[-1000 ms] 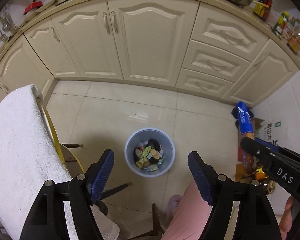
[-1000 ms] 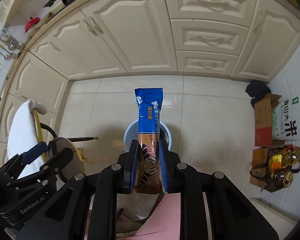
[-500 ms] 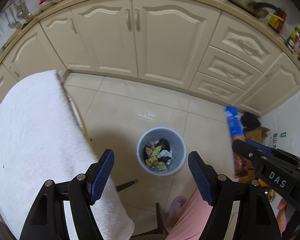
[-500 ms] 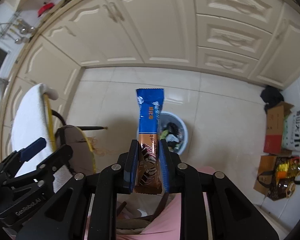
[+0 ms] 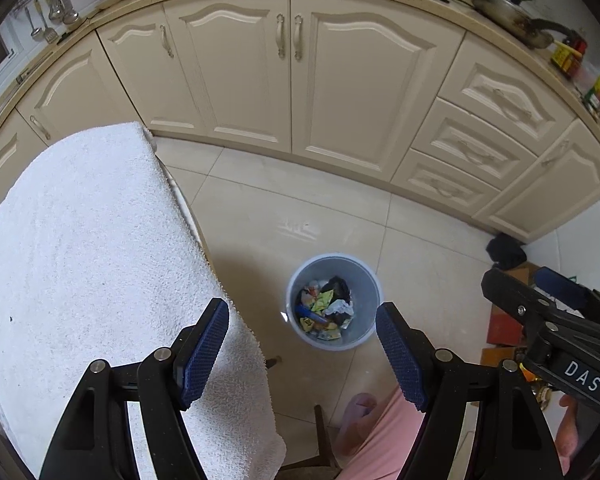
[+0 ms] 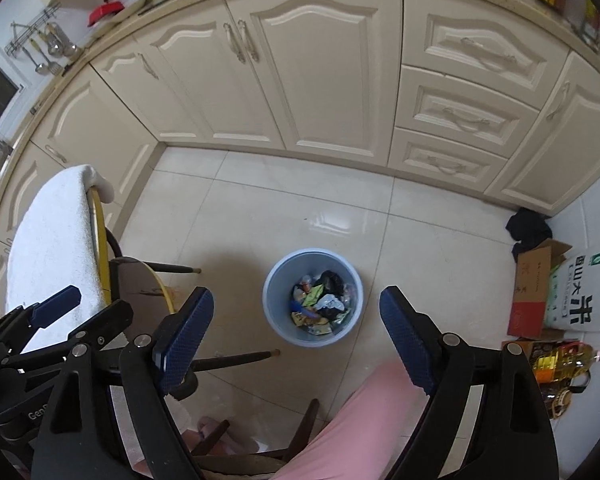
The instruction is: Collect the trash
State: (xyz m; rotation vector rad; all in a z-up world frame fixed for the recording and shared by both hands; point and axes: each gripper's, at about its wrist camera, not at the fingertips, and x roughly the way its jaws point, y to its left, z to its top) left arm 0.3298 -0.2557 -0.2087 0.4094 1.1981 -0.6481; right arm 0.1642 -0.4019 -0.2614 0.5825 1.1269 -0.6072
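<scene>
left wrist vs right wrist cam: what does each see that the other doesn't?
Left wrist only: the frying pan whole on the counter, and the towel filling the left side of the picture.

Right wrist only: the white rice sack, the oil bottle, and the chair legs beside the bin.

Both: the blue trash bin with wrappers inside, the cream cabinets, the pink trouser leg, and each other's hand-held gripper at the frame edge.

We read "DAS" in white on the right gripper (image 5: 540,300), "Gen" on the left gripper (image 6: 100,308), and large Chinese characters, including 大米, on the white rice bag (image 6: 584,300).
</scene>
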